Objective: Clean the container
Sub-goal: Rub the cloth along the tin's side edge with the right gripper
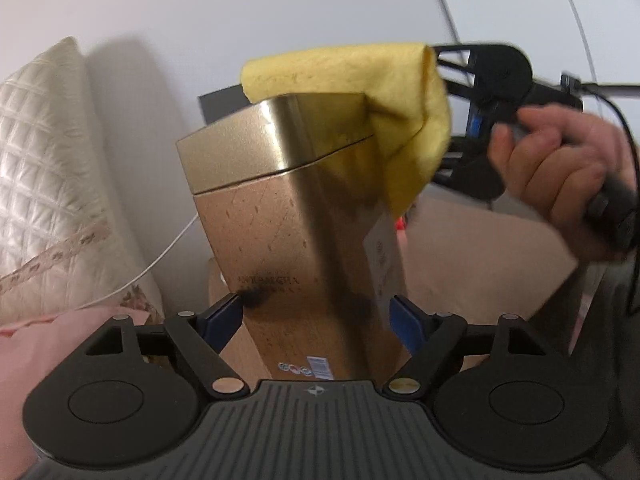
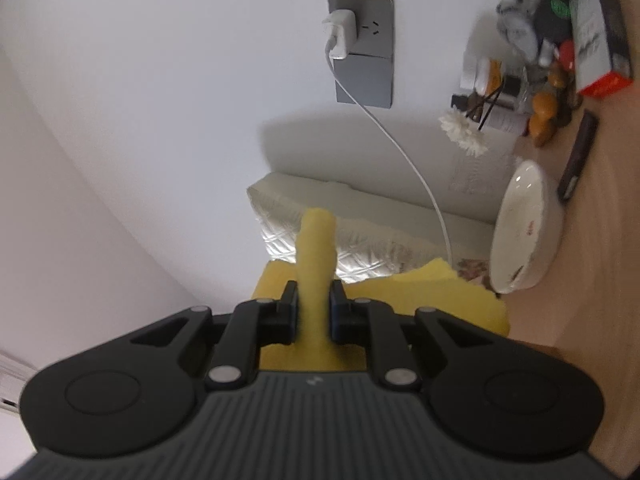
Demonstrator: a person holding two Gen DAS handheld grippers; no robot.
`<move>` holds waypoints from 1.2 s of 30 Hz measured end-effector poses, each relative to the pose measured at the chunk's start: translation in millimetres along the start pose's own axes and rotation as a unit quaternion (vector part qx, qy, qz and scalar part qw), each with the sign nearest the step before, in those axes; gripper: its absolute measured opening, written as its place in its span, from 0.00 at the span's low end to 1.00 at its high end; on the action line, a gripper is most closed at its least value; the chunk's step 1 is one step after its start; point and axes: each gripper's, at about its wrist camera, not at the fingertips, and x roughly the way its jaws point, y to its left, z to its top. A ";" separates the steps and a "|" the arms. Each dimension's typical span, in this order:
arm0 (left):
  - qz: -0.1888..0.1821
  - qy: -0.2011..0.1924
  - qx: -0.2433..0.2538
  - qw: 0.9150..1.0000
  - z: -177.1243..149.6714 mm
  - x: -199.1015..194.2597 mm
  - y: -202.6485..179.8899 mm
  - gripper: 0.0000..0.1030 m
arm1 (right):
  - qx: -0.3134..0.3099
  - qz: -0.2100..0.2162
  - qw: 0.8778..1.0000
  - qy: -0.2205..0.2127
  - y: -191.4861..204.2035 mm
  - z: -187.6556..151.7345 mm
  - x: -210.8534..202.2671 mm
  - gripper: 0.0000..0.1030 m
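A tall gold tin container (image 1: pixel 296 208) with a lid is held upright, slightly tilted, between the blue pads of my left gripper (image 1: pixel 318 312), which is shut on its lower body. Dark smudges mark its side near the pads. A yellow cloth (image 1: pixel 360 92) lies draped over the lid's far right edge. My right gripper (image 2: pixel 314 308) is shut on a fold of this yellow cloth (image 2: pixel 316 264); it also shows in the left wrist view (image 1: pixel 496 80), held by a hand at the right. The container is hidden in the right wrist view.
A quilted cream pillow (image 1: pixel 44 184) lies at the left against the white wall. A white charger cable (image 2: pixel 404 152) runs from a wall socket (image 2: pixel 362 44). A white bowl (image 2: pixel 524 232), a dark remote (image 2: pixel 578 156) and several small items stand on the wooden tabletop (image 2: pixel 592 260).
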 end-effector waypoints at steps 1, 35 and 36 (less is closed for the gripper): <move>-0.003 0.004 0.010 1.000 -1.3 1.4 2.3 0.80 | -0.006 -0.009 1.000 -0.005 0.8 -0.9 -0.4 0.16; -0.023 -0.043 -0.120 0.992 -11.8 9.7 37.8 0.72 | 0.016 -0.076 0.997 0.011 -30.5 -12.8 -13.7 0.16; -0.022 -0.042 -0.124 0.991 -11.1 8.2 38.3 0.72 | 0.018 -0.100 0.995 0.019 -36.4 -14.2 -17.2 0.16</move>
